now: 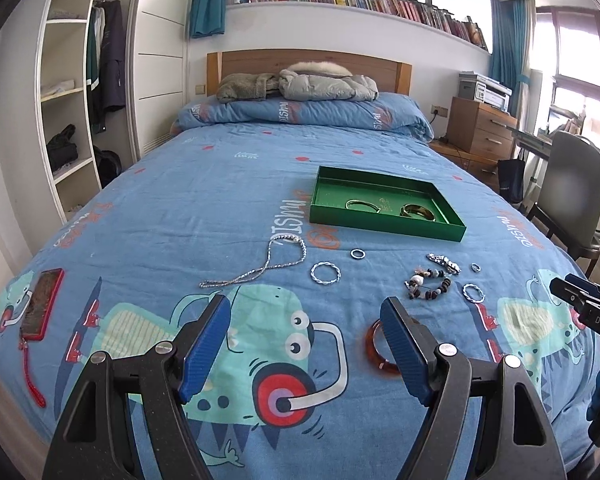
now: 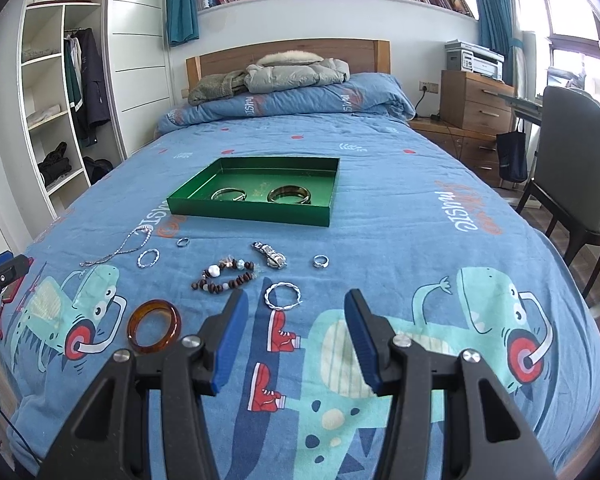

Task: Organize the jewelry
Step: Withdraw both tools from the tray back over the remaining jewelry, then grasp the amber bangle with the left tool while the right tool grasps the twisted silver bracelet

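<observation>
The bed (image 2: 380,184) carries a shallow green tray (image 2: 256,210) already holding two bangles, well apart from both grippers. Near the bed's foot, the loose jewelry lies scattered. The silver chain (image 1: 260,268) is limp and likely slippery; its long axis runs diagonally toward the tray. The amber bangle (image 2: 154,326) lies flat, probably stiff and smooth, best pinched across its rim. The left gripper (image 1: 304,344) and right gripper (image 2: 296,336) are both spread, empty.

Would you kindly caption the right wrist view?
Open right gripper above scattered jewelry; green tray already holds two bangles.
</observation>
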A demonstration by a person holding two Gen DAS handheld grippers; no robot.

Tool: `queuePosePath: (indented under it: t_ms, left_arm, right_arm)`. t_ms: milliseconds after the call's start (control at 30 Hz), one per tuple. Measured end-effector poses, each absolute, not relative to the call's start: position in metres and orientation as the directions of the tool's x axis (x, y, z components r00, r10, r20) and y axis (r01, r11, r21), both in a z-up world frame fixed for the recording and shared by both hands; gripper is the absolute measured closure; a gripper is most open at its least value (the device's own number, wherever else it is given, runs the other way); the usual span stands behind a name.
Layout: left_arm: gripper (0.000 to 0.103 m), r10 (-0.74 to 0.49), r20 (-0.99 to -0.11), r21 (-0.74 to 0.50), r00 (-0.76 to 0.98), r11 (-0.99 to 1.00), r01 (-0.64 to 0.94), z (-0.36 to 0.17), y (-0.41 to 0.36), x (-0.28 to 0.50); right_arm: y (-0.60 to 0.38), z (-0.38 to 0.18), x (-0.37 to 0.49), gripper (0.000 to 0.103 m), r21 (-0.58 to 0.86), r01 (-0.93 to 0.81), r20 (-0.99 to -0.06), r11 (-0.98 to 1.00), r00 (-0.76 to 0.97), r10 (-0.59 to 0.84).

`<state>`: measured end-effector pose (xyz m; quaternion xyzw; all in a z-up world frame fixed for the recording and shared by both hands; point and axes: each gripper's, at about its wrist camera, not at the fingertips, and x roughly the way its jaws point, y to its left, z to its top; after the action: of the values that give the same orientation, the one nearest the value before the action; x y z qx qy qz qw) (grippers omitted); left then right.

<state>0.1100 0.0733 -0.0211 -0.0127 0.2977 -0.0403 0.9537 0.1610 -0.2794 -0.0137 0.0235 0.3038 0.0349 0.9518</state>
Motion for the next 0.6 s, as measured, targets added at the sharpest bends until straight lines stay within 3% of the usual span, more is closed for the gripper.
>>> queuePosePath:
  t_ms: [467, 600]
  left_arm:
    - [0.029, -0.146, -0.663, -0.090, 0.734, 0.989, 0.115, -0.051, 0.053, 0.110]
    - [0.036, -0.166, -0.712, -0.071, 0.683, 0.984, 0.165, -0.070, 0.034, 0.131]
  right_arm:
    - [-0.309, -0.031, 0.152, 0.055, 0.115, -0.067, -0.586, 0.991, 0.801, 0.122]
    - [-0.311, -0.045, 0.164, 0.055, 0.133, -0.074, -0.605, 0.988, 0.784, 0.140]
